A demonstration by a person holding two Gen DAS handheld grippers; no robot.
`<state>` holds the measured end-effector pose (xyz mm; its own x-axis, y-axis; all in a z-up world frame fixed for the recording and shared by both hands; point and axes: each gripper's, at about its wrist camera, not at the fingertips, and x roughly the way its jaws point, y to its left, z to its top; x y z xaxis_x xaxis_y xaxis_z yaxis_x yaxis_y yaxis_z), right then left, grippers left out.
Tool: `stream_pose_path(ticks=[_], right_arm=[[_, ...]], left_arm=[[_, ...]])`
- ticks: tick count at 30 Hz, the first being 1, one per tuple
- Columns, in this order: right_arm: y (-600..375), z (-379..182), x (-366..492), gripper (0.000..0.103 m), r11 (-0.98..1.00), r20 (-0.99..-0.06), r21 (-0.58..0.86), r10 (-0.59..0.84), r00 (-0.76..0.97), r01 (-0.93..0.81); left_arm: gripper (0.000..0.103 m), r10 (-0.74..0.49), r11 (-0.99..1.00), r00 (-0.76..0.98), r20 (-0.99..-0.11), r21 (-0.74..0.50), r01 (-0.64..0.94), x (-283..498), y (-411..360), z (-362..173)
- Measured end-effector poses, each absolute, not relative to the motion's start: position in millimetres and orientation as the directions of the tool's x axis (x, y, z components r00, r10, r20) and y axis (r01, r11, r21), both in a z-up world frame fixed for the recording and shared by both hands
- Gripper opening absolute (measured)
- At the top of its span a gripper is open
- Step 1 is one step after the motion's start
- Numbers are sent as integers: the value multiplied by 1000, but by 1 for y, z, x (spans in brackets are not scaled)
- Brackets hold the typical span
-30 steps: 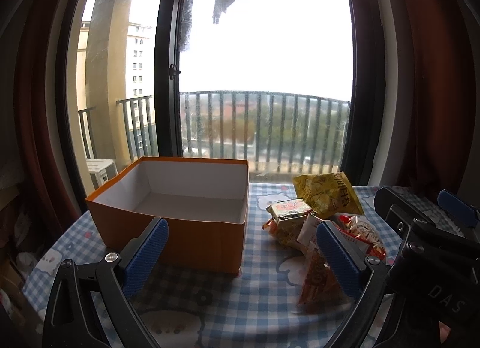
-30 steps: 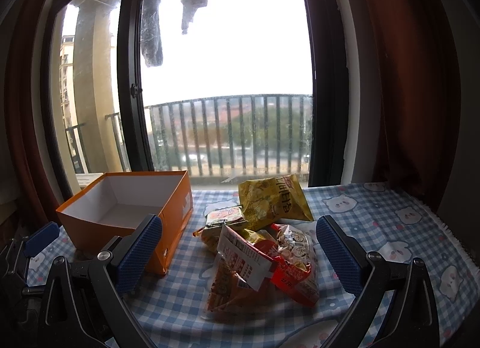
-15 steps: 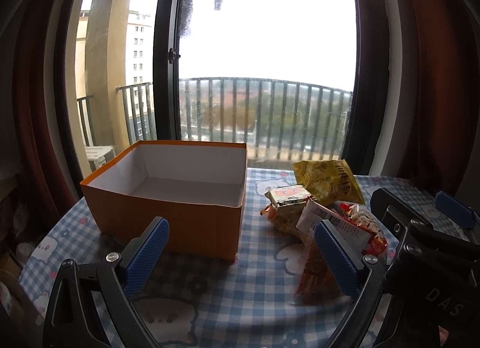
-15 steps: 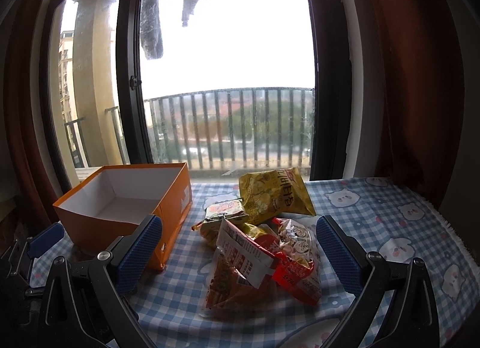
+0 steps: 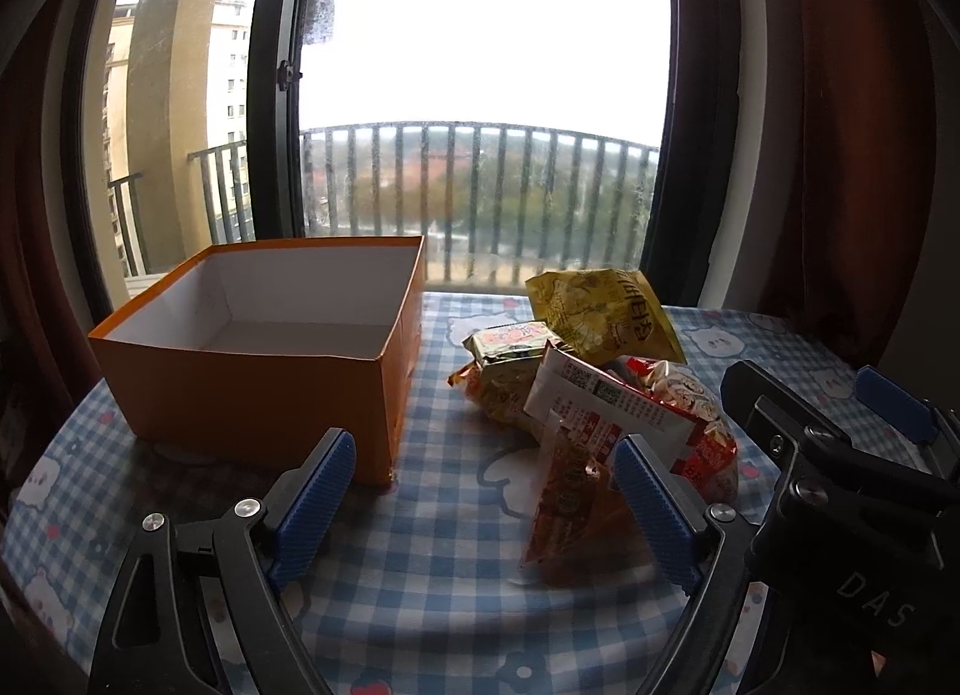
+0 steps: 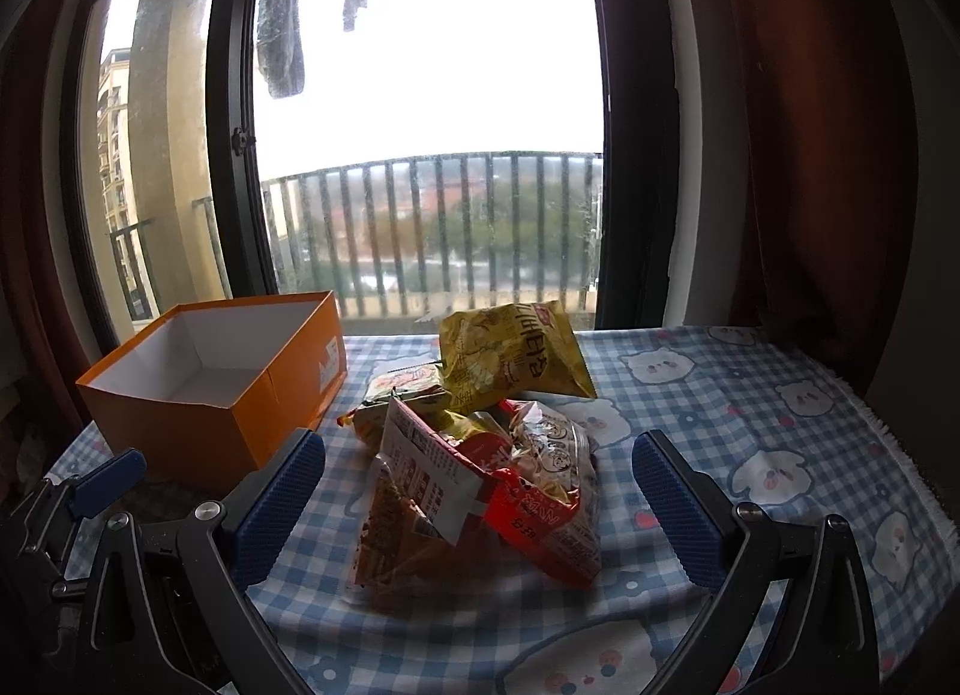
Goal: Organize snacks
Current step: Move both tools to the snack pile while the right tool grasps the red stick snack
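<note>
Tongs on both hands have dropped closer to the desk (image 6: 750, 395) and tipped down since a second ago: the window fills less of each view, and the snack pile (image 6: 480, 455) and the box sit larger. The left tongs (image 5: 483, 506) have just been closing a little, with nothing between the jaws but bare cloth; their right blue pad sits just beside the nearest orange-red packet (image 5: 564, 509), not pressing it. The right tongs (image 6: 480, 506) stand wide, framing the heap from either side, apart from it.

My reading is that sorting has not begun: the orange cardboard box (image 6: 198, 413) is empty, its white inside bare, and every snack lies outside it, to its right on the desk. Both hands look set for a first pick.

The box is stiff, straight-walled and open-topped. The snacks are crinkly foil and plastic pouches, puffed and irregular: a yellow bag (image 6: 510, 353) propped at the back, a small green-and-yellow pack (image 6: 408, 389) leaning near the box, a red pack with cartoon print (image 6: 540, 491) on top, and a flat packet with a white printed back (image 6: 420, 467) in front. They overlap loosely and will likely slide when one is pulled. A soft blue-and-white checked cloth (image 5: 420, 587) with bear prints covers the desk.
</note>
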<state>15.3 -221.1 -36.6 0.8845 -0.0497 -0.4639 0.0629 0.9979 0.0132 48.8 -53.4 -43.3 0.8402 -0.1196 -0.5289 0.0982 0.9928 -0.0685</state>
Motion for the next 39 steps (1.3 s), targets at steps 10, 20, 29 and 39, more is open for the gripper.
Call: stream_pose_path(ticks=[10,20,29,39], right_arm=[[-238,-67,44,99,999,-525,2,-45,850,55],[-226,-92,71,77,999,-588,-14,31,808,-48],[-216,-109,96,48,992,-633,-2,99,768,-130],[-219,-114,94,11,981,-629,89,191,754,-173]], left_arm=[[81,-149,988,781,-607,-62,140,83,-79,-75],[81,-188,976,740,-646,-37,216,95,-99,-96],[80,-207,973,696,-688,-69,221,112,-97,-112],[84,-199,975,684,-702,-75,208,111,-96,-118]])
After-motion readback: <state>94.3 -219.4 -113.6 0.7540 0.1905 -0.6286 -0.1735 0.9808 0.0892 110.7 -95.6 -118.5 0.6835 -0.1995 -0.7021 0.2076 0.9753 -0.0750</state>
